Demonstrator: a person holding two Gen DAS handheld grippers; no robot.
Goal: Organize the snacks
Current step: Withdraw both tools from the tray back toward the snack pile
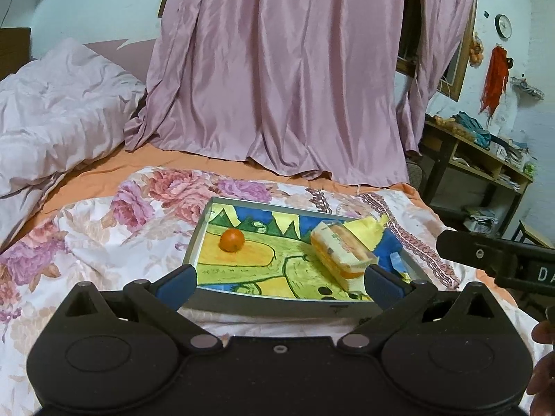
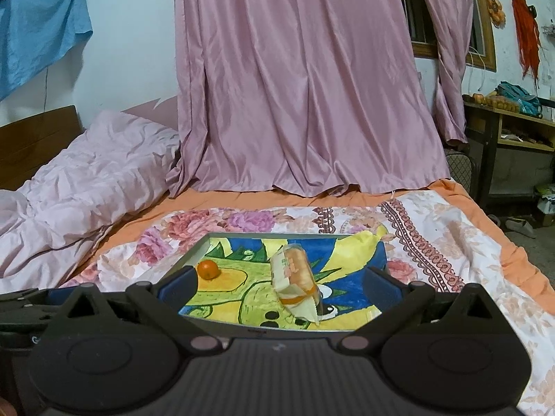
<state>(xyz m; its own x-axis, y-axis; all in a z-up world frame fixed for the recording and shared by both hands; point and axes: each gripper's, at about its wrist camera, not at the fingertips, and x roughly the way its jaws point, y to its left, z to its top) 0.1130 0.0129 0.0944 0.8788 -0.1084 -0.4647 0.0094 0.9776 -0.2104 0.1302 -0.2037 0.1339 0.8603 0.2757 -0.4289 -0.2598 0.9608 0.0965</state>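
Left wrist view: both tongs hang spread and empty at the near rim of the tray (image 1: 263, 300) on the bed.

Going left to right, an orange (image 1: 232, 240) sits alone in the tray's left part; the wrapped snack pack (image 1: 341, 252) lies to its right, long axis running from far-left to near-right. Left tongs (image 1: 279, 282) meet its near end by their right finger; right tongs (image 2: 279, 286) have it almost centred, so they look better placed.
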